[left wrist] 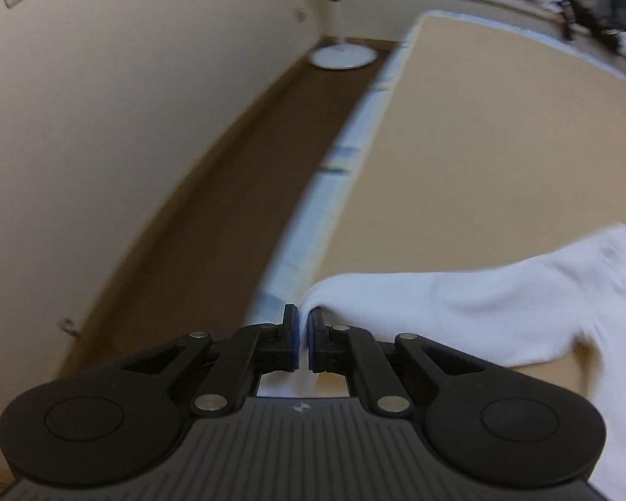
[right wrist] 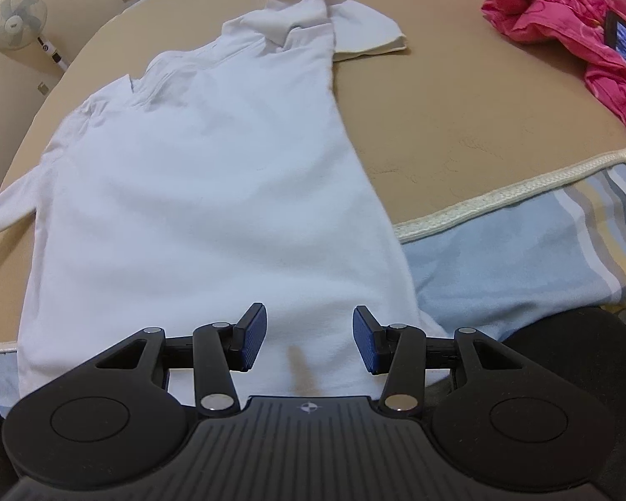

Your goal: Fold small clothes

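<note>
White shirt (right wrist: pixel 196 192) spread nearly flat on the bed (right wrist: pixel 459 125), collar far end, no fold made yet. Left gripper (left wrist: pixel 304 325) clamped on a sleeve tip (left wrist: pixel 325 292) at the bed's edge. Right gripper (right wrist: pixel 309 340) half open, empty, above the hem. All folding still ahead

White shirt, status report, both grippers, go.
Left gripper shut on sleeve. Right gripper open over hem. White shirt flat, unfolded. Pink bedding well clear.
</note>
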`<state>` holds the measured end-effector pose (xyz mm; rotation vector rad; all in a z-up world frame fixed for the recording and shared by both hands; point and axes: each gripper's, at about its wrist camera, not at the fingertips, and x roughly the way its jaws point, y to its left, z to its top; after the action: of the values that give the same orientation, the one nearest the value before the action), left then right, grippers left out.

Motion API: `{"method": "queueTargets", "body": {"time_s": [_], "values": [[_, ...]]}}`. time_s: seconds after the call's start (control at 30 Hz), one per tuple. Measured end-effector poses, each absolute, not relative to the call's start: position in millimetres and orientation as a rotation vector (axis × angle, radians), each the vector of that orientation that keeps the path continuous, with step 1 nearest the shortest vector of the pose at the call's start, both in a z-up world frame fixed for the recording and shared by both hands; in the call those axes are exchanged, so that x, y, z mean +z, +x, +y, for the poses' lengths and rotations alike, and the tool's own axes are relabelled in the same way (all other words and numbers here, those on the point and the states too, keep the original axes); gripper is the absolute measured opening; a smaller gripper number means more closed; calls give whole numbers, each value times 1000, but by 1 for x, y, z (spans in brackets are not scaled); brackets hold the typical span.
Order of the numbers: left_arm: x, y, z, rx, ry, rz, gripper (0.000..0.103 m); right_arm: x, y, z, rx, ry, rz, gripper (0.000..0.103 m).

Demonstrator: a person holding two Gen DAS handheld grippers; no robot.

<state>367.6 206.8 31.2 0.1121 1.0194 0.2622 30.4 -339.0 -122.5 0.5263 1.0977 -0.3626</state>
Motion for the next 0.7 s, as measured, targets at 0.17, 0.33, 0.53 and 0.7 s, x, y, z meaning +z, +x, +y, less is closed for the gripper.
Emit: {"method": "queueTargets", "body": {"time_s": [0.17,0.33,0.53,0.7], "values": [[20,418,224,335,184,1101,13,-120,39,-329,-346,489,1123,48],[-22,438,230,508,315,1144,81,-117,44,-330,-348,486,1127,48],[-32,395,217,436,137,1140,81,-96,60,-365,-394,452,988,48],[-21,320,164,289,30,1085,85,-79,112,-423,-383,308,804,54]]}}
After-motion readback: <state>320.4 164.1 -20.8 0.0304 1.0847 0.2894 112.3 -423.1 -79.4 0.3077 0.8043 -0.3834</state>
